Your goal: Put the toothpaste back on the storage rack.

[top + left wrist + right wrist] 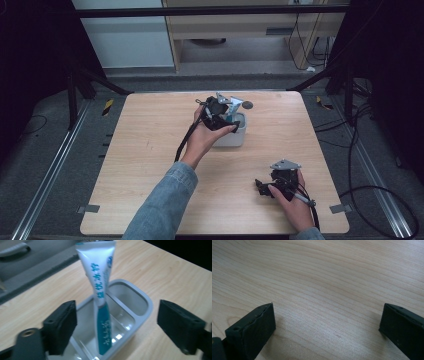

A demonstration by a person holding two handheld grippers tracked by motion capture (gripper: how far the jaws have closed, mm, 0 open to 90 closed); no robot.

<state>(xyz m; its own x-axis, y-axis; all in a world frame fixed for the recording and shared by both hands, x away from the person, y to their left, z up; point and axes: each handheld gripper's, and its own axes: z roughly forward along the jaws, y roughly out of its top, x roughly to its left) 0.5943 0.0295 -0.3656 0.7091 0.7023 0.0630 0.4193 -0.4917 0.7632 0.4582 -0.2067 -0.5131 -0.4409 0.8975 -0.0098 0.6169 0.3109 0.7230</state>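
Observation:
A white and teal toothpaste tube [100,290] stands tilted in a grey two-compartment holder [147,305], its lower end down in the nearer compartment. My left gripper [117,315] is open, with one jaw on each side of the tube and neither touching it. From the high view, the left gripper [227,117] sits over the holder [235,137] at the table's far middle. My right gripper [327,320] is open with only bare wood between its jaws. It rests low at the table's near right [261,187].
The wooden table [150,150] is bare on its left half and between the two hands. A cable trails from each gripper. Black frame legs and loose cables lie on the floor around the table; a cabinet stands behind.

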